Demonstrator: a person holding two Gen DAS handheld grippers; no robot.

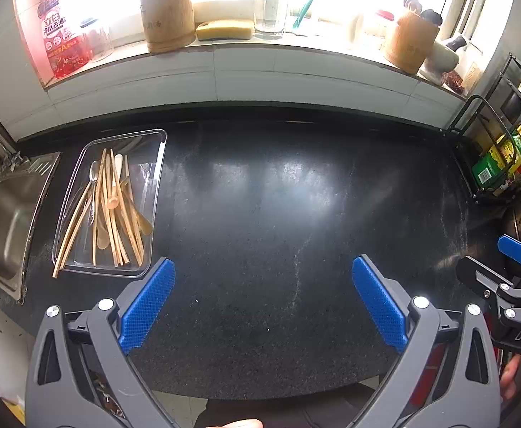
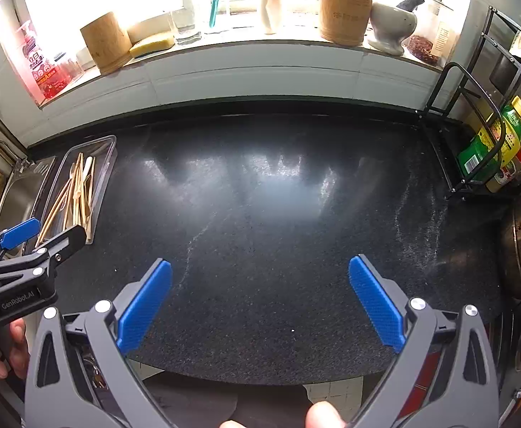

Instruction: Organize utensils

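Two grippers with grey arms and blue ribbed pads hover over the black speckled stone table point(image 1: 278, 214), side by side and apart from each other. The left gripper point(image 1: 263, 299) has its jaws spread wide with nothing between them, only bare table showing in the gap. The right gripper point(image 2: 260, 303) is likewise spread wide and holds nothing.

The clear rectangular plastic tray point(image 1: 153, 192) lies on the table at the far left, just beside the stainless steel sink point(image 1: 7, 221). In it lies a loose heap of utensils: pale wooden chopsticks point(image 1: 116, 214) crossing one another lengthwise, a metal spoon point(image 1: 93, 173), and light wooden spoons among them. One or two chopstick tips stick out over the tray's near left corner. The tray is ahead and to the left of the left gripper, near its left finger but not touching it; from the right wrist view it sits behind the left gripper's fingers.

On the white window ledge behind the table stand a round bamboo holder point(image 1: 167, 14) that looks empty, a yellow sponge point(image 1: 224, 30), a clear glass point(image 1: 269, 10), and a second bamboo holder point(image 2: 346, 9) with dark utensil ends showing at its top. A black wire rack point(image 2: 474, 128) with bottles stands at the table's right end.
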